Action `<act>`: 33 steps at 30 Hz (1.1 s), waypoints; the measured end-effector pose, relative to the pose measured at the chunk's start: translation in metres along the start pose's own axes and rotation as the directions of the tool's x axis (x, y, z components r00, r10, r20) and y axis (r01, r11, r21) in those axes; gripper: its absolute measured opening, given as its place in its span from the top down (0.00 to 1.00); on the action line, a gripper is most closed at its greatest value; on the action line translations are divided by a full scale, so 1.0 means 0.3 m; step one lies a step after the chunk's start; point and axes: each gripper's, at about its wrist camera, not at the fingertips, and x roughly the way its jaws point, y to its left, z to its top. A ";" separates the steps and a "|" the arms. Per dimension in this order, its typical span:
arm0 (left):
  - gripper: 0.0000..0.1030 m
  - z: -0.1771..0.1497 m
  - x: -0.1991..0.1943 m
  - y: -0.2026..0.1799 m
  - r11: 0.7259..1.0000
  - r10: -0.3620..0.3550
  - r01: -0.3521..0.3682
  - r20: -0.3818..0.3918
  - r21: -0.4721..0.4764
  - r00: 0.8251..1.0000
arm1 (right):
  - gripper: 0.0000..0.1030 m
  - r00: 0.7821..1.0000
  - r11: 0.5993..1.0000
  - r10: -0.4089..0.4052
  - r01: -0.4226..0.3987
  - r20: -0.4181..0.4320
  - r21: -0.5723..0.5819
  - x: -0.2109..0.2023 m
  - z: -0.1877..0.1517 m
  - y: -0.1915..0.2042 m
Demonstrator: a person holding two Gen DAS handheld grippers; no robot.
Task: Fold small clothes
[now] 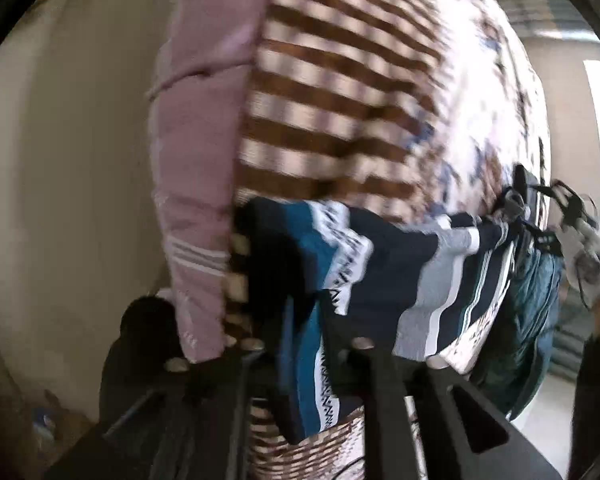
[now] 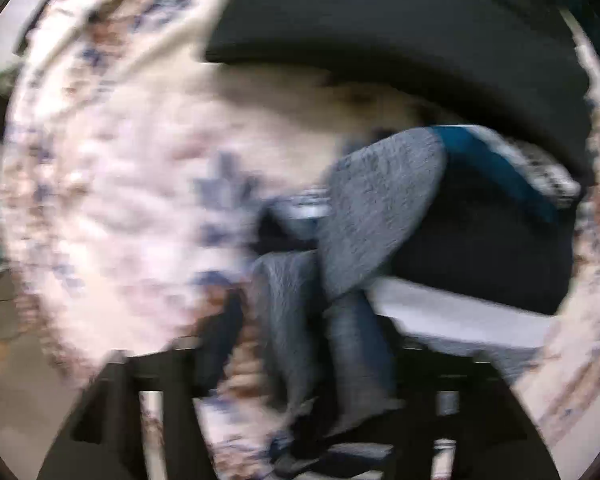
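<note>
Down at the bottom of the left wrist view, the left gripper [image 1: 304, 350] has its fingers only a little apart, with a teal-striped fold of the garment [image 1: 380, 264] hanging between them. It's blurry enough that I honestly can't tell if the pads are pinching it or just sitting either side. From there the garment, navy with teal, grey and white bands, stretches off to the right, up off the bed. Over on the right wrist view, the right gripper [image 2: 300, 364] is spread wide, and the grey end of the garment [image 2: 380, 208] dangles in the gap without touching either finger, so nothing's gripped there. Behind it lies a floral sheet [image 2: 120, 200], very smeared. Further back in the left view there's a brown-and-white check cloth [image 1: 332, 100], with a pink striped cloth [image 1: 196, 160] beside it and a plain wall [image 1: 68, 160] past that. Something big and dark [image 2: 420, 40] fills the top of the right view, can't make out what.
</note>
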 end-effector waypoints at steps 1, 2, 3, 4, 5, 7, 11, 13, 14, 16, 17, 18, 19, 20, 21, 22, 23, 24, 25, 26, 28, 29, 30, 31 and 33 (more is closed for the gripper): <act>0.70 0.019 -0.018 0.016 1.000 0.007 -0.007 -0.011 -0.010 1.000 | 0.27 0.998 0.998 0.062 -0.062 -0.002 0.007 -0.020 -0.009 0.009; 0.59 0.033 -0.040 0.019 1.000 0.007 -0.007 -0.011 -0.001 1.000 | 0.27 0.993 0.993 0.120 -0.120 0.000 0.008 -0.049 -0.028 0.014; 0.53 0.045 -0.062 0.013 1.000 0.005 -0.005 -0.004 0.021 1.000 | 0.27 0.985 0.985 0.175 -0.175 0.003 0.000 -0.077 -0.053 0.016; 0.51 0.057 -0.083 0.000 0.998 0.011 -0.011 0.002 0.055 1.000 | 0.27 0.976 0.976 0.216 -0.216 0.007 -0.013 -0.105 -0.086 0.013; 0.48 0.075 -0.108 -0.034 0.992 0.031 -0.032 0.011 0.123 0.999 | 0.27 0.970 0.970 0.242 -0.241 0.016 -0.044 -0.145 -0.142 0.001; 0.46 0.095 -0.125 -0.103 0.969 0.043 -0.047 0.022 0.241 0.999 | 0.27 0.967 0.965 0.249 -0.244 0.049 -0.095 -0.198 -0.248 -0.029; 0.44 0.105 -0.058 -0.287 0.849 0.097 -0.086 0.006 0.521 0.995 | 0.24 0.975 0.969 0.203 -0.186 0.094 -0.166 -0.212 -0.577 -0.212; 0.44 0.084 0.030 -0.344 0.756 0.163 -0.123 -0.003 0.643 0.987 | 0.24 0.982 0.979 0.171 -0.160 0.077 -0.129 -0.157 -0.749 -0.338; 0.44 0.068 0.087 -0.361 0.700 0.213 -0.149 -0.005 0.698 0.977 | 0.24 0.984 0.982 0.165 -0.158 0.062 -0.106 -0.122 -0.810 -0.384; 0.44 0.033 0.158 -0.365 0.630 0.283 -0.188 0.003 0.754 0.959 | 0.24 0.986 0.985 0.168 -0.168 0.016 -0.031 -0.017 -0.983 -0.501; 0.44 0.020 0.177 -0.359 0.610 0.301 -0.199 0.009 0.767 0.954 | 0.24 0.984 0.984 0.180 -0.179 -0.015 0.019 0.054 -1.077 -0.558; 0.44 0.008 0.192 -0.357 0.597 0.310 -0.200 0.007 0.777 0.951 | 0.24 0.981 0.980 0.191 -0.188 -0.044 0.058 0.115 -1.156 -0.603; 0.44 -0.004 0.207 -0.353 0.580 0.324 -0.204 0.007 0.789 0.946 | 0.24 0.976 0.975 0.206 -0.199 -0.071 0.097 0.178 -1.233 -0.643; 0.44 -0.022 0.227 -0.347 0.548 0.351 -0.223 0.020 0.807 0.936 | 0.24 0.970 0.967 0.227 -0.213 -0.088 0.139 0.233 -1.310 -0.681; 0.44 -0.034 0.238 -0.346 0.527 0.362 -0.228 0.027 0.819 0.932 | 0.24 0.965 0.960 0.244 -0.227 -0.097 0.163 0.275 -1.365 -0.707; 0.44 -0.050 0.249 -0.344 0.496 0.370 -0.235 0.042 0.836 0.928 | 0.24 0.960 0.953 0.261 -0.238 -0.104 0.190 0.319 -1.424 -0.727; 0.44 -0.066 0.257 -0.345 0.475 0.369 -0.238 0.053 0.848 0.928 | 0.24 0.953 0.940 0.285 -0.257 -0.104 0.223 0.364 -1.479 -0.746; 0.47 -0.077 0.259 -0.345 0.457 0.362 -0.233 0.060 0.859 0.930 | 0.24 0.944 0.924 0.319 -0.288 -0.091 0.252 0.396 -1.523 -0.762; 0.54 -0.090 0.264 -0.351 0.448 0.353 -0.230 0.066 0.864 0.933 | 0.24 0.934 0.906 0.351 -0.319 -0.072 0.278 0.431 -1.551 -0.768; 0.74 -0.109 0.267 -0.354 0.430 0.340 -0.224 0.073 0.875 0.938 | 0.24 0.925 0.890 0.376 -0.343 -0.056 0.299 0.466 -1.579 -0.769; 0.84 -0.121 0.265 -0.354 0.412 0.327 -0.213 0.074 0.886 0.942 | 0.29 0.905 0.861 0.424 -0.397 -0.018 0.317 0.509 -1.605 -0.753; 0.85 -0.125 0.257 -0.353 0.412 0.318 -0.208 0.073 0.887 0.945 | 0.42 0.901 0.854 0.435 -0.413 0.003 0.316 0.522 -1.612 -0.738; 0.86 -0.128 0.245 -0.350 0.410 0.314 -0.204 0.072 0.889 0.947 | 0.65 0.905 0.858 0.426 -0.409 0.015 0.311 0.535 -1.627 -0.730; 0.86 -0.127 0.234 -0.348 0.404 0.308 -0.198 0.071 0.893 0.949 | 0.77 0.907 0.859 0.421 -0.408 0.026 0.310 0.547 -1.636 -0.712; 0.87 -0.128 0.189 -0.345 0.385 0.297 -0.181 0.065 0.905 0.953 | 0.91 0.914 0.858 0.401 -0.400 0.067 0.323 0.544 -1.665 -0.683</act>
